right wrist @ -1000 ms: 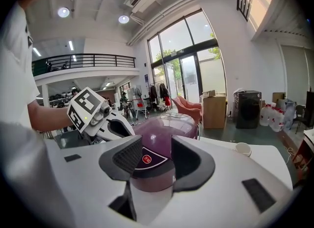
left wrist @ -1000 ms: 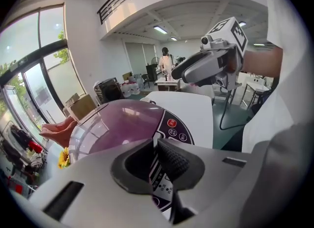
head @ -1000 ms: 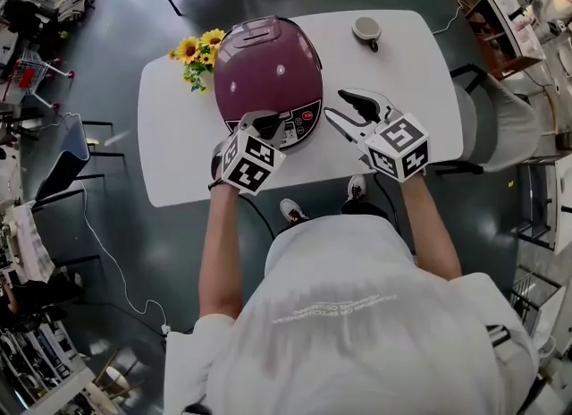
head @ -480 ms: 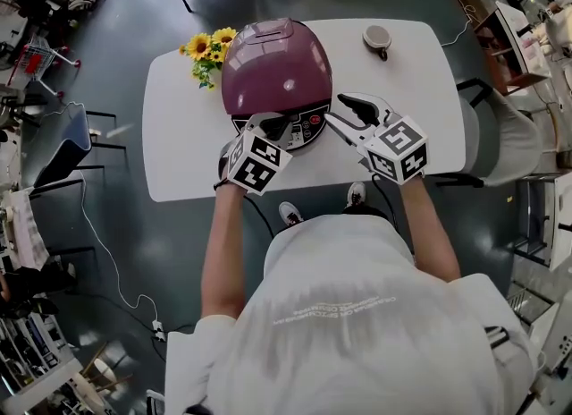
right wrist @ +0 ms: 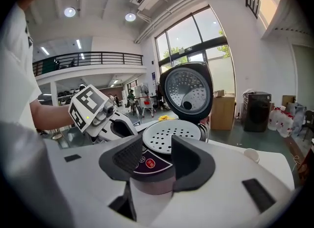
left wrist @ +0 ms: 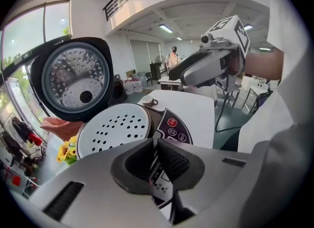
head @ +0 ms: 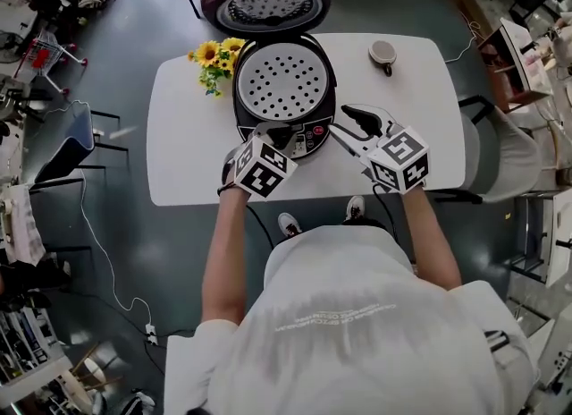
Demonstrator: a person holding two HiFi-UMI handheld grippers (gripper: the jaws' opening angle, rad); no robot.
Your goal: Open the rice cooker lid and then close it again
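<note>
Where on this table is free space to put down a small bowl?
Bare: the table's left end, in front of the sunflowers, and its right end, beside the cup. Crowded: the front middle, with left gripper and right gripper at the rice cooker.

With the rice cooker [head: 284, 91] as the dial's centre, its upright lid [head: 265, 0] walls off twelve o'clock and sunflowers [head: 214, 55] crowd ten. A cup [head: 384, 51] sits well out at two. The left gripper [head: 273, 132] blocks six and the right gripper [head: 344, 122] four. The table [head: 188, 154] offers open passage at nine and three.
</note>
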